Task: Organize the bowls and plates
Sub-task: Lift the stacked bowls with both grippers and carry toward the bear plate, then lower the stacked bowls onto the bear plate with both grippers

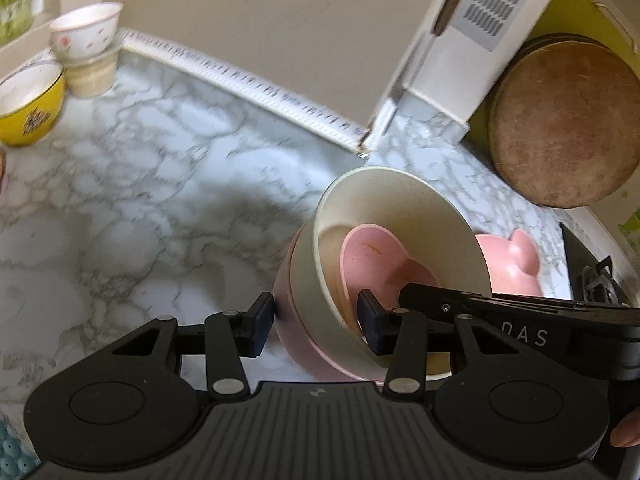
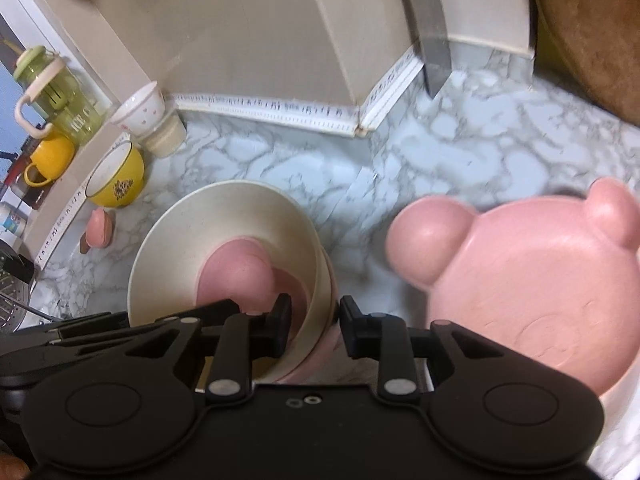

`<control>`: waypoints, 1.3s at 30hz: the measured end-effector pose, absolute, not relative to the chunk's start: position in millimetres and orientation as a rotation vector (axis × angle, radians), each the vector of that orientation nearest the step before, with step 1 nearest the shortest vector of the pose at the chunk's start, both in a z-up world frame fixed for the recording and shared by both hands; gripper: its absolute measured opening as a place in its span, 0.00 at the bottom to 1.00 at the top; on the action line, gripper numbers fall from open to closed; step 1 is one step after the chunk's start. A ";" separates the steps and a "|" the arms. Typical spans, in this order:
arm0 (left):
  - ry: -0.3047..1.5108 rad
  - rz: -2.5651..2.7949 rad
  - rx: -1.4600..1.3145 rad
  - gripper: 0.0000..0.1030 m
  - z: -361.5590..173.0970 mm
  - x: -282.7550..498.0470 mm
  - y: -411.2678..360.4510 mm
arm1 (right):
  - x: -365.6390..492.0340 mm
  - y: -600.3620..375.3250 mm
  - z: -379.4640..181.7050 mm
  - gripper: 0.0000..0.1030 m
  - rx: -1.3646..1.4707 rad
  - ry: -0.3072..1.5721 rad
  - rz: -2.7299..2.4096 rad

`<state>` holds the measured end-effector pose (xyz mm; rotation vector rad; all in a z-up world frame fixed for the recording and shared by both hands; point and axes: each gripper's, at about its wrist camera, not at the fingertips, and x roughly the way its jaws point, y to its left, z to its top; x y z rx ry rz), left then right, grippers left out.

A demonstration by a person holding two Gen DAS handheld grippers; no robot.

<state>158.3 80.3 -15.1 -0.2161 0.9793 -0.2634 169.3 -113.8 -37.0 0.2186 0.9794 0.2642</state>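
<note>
Both grippers have hold of the same stack of bowls, one on each side. The left gripper point(image 1: 316, 322) is partly closed, its jaws straddling the near wall of the cream bowl point(image 1: 400, 216) and the pink bowl point(image 1: 298, 344) beneath it, one pad outside and one inside. The right gripper point(image 2: 314, 326) is narrower still, clamped across the opposite wall of the cream bowl point(image 2: 224, 224) and the pink one under it. A small pink bear-shaped dish point(image 1: 372, 256) lies inside the cream bowl, so the stack counts three pieces. It sits tilted above the marble counter point(image 1: 140, 184), its mouth tipped up and toward the back wall. A second bear-shaped dish point(image 2: 532, 280) lies just to the right on the counter, ears pointing toward the wall. At the far left corner stand a yellow bowl point(image 2: 118, 178) and a white flowered bowl point(image 2: 140, 114) perched on a beige cup point(image 2: 166, 136).
</note>
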 end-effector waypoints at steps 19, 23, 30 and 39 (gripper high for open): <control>0.947 -0.437 -0.110 0.43 7.1 171.8 -47.2 | 154.9 -232.5 -6.5 0.26 0.247 0.896 0.135; 0.958 -0.459 -0.100 0.42 1.2 174.1 -68.0 | 152.7 -254.2 -9.4 0.26 0.250 0.902 0.105; 0.989 -0.473 -0.089 0.42 -10.4 177.8 -95.6 | 150.3 -278.8 -19.2 0.26 0.262 0.929 0.080; 1.049 -0.461 -0.109 0.42 -30.4 184.3 -103.8 | 156.7 -291.4 -36.6 0.25 0.280 0.988 0.062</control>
